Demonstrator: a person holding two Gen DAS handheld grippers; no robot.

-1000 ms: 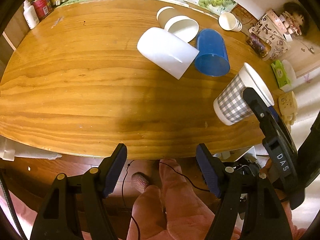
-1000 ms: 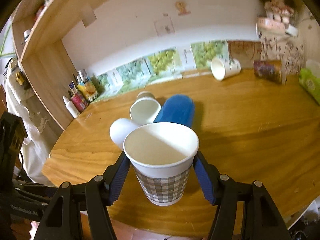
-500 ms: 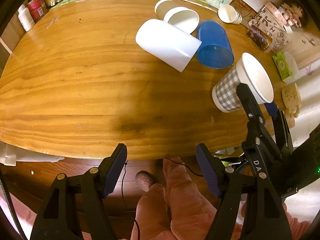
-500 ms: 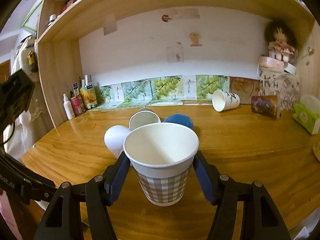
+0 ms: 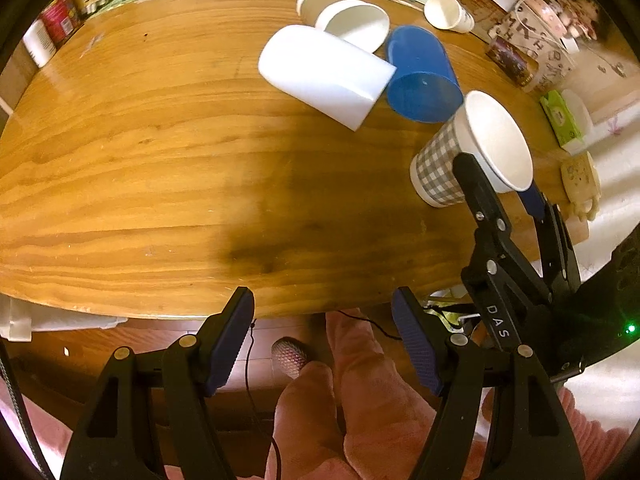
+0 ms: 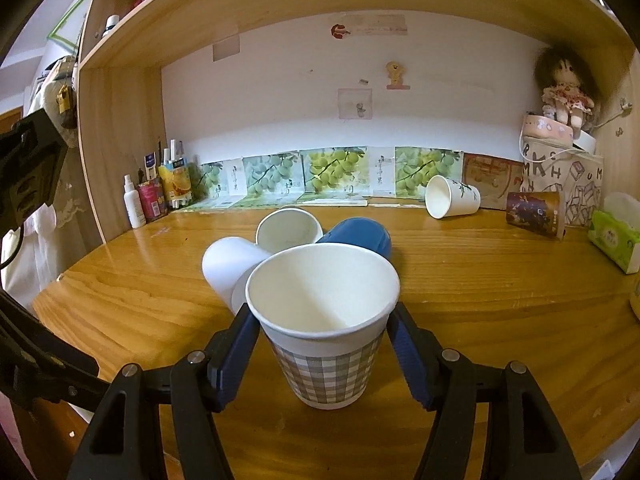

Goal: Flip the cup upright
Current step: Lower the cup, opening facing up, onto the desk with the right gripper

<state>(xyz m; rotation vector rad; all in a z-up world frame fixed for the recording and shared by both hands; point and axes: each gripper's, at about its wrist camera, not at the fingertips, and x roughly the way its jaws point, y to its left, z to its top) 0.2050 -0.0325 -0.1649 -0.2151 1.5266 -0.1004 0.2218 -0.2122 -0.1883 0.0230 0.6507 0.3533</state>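
Note:
A grey checked paper cup (image 6: 326, 328) stands upright, mouth up, near the front of the wooden table (image 6: 500, 276). My right gripper (image 6: 322, 346) is shut on it, one blue pad on each side just under the rim. The cup (image 5: 472, 156) also shows in the left wrist view at the table's right front, with the right gripper's fingers (image 5: 478, 188) on it. My left gripper (image 5: 322, 350) is open and empty, held off the table's front edge above the floor.
Behind the checked cup lie a white cup (image 5: 324, 74), a blue cup (image 5: 420, 76) and a white paper cup (image 5: 354, 24). Another paper cup (image 6: 452, 197) lies near the back wall. Bottles (image 6: 154, 194) stand back left; tissue pack (image 6: 616, 236) and bag back right.
The right gripper has levelled out with the checked cup, bringing it upright and down to the table. The left gripper has barely moved.

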